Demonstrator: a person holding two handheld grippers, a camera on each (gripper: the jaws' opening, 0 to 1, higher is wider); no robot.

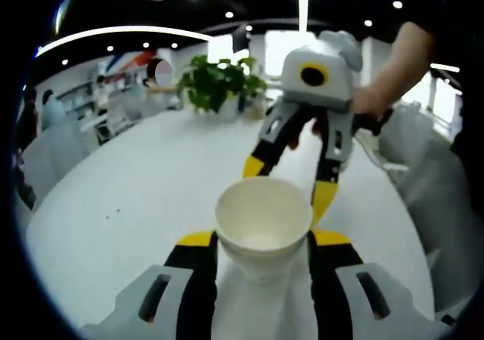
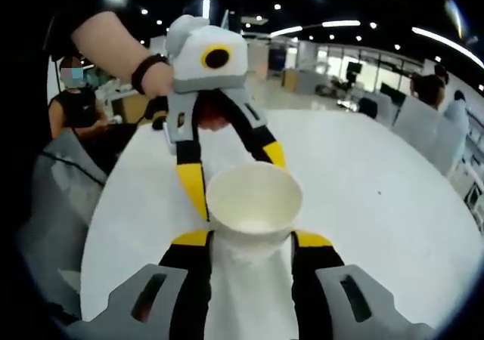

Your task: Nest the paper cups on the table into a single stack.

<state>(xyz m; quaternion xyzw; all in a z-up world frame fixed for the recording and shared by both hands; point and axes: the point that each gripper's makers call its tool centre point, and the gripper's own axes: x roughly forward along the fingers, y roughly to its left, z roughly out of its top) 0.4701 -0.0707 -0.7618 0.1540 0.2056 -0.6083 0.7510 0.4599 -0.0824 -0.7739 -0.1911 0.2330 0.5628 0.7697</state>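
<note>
In the left gripper view the left gripper [image 1: 263,243] rises from the bottom edge with its yellow-tipped black jaws closed against the sides of a white paper cup [image 1: 263,223], which sits between them with its open mouth turned toward the camera, held above the white table [image 1: 144,196]. Just beyond the cup's rim the right gripper [image 1: 288,180] reaches in from the far side, its jaws spread on either side of the rim, a person's hand [image 1: 372,100] behind it. Farther back on the table stands a green potted plant [image 1: 215,83], and behind that a bright open room with people, furniture and dark ceiling spotlights. In the right gripper view the right gripper [image 2: 250,242] likewise has its jaws pressed to the sides of a white paper cup [image 2: 254,204], mouth facing the camera, over the same round white table [image 2: 378,196]. The left gripper [image 2: 240,175] comes in from the far side with its jaws apart around the cup's rim; a hand [image 2: 155,79] wearing a dark wristband holds it. Beyond are grey chairs [image 2: 53,196], a seated person [image 2: 79,102], other people at the right and an office with ceiling lights.
</note>
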